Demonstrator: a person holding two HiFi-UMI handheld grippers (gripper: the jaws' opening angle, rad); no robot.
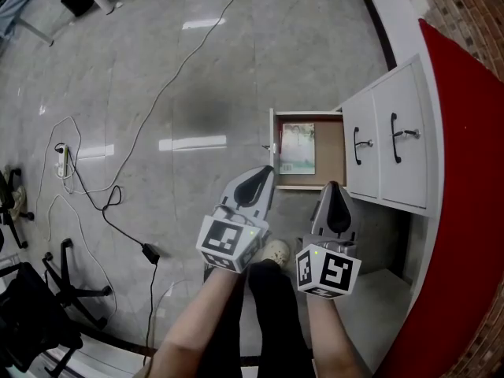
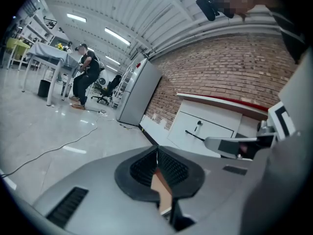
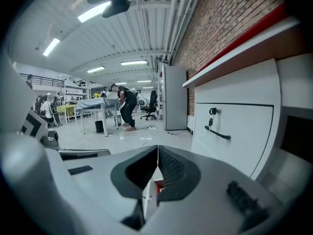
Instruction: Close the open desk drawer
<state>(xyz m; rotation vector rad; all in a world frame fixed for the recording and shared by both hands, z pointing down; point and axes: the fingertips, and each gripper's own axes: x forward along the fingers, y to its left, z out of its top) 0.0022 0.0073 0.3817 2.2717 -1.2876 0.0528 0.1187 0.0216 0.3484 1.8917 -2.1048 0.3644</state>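
Clenched empty, our left gripper (image 1: 264,176) and right gripper (image 1: 333,189) hover just short of the open drawer (image 1: 331,152), over glossy grey floor (image 1: 197,69).

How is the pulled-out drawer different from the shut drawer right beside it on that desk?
The open drawer juts out from the desk; the closed drawer sits flush. The open drawer shows its brown inside with a booklet lying in it; the closed drawer shows only its white front. The closed drawer's black handle is plain to see; the open drawer's front is seen edge-on. Both have white fronts.
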